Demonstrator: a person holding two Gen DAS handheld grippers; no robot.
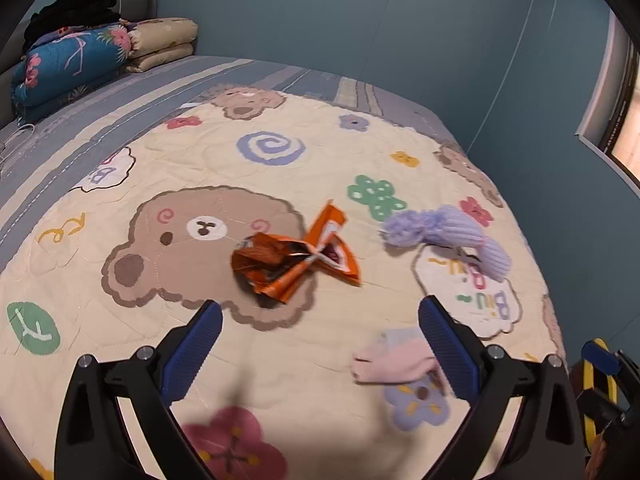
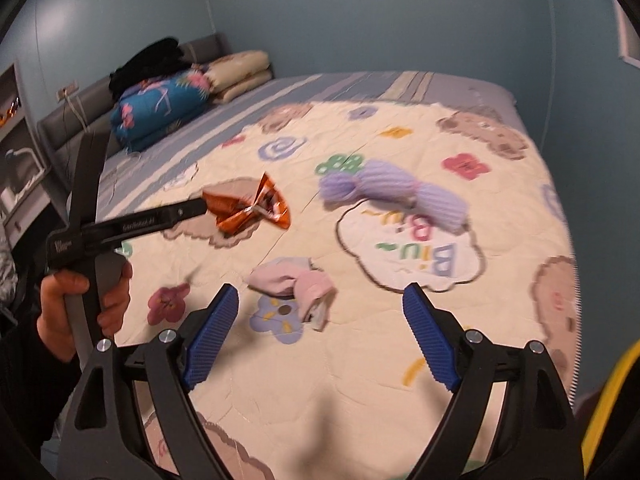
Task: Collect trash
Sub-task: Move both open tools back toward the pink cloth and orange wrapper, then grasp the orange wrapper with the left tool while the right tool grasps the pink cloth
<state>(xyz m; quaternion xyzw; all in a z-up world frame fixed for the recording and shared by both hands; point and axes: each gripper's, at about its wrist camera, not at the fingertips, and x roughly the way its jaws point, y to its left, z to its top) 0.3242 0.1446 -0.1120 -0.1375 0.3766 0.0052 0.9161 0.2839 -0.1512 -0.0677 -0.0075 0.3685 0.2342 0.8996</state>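
While both my claws hang spread wide with nothing between their blue ribbed pads, the left gripper (image 1: 320, 320) points at the crumpled orange foil wrapper (image 1: 294, 262) lying mid-quilt on the brown bear's face. My right gripper (image 2: 320, 304) hovers over the cream cartoon-print quilt (image 2: 360, 360) near its closer edge, just short of the balled pink sock (image 2: 292, 284), with the ribbed lilac sock (image 2: 396, 192) farther toward the right edge.
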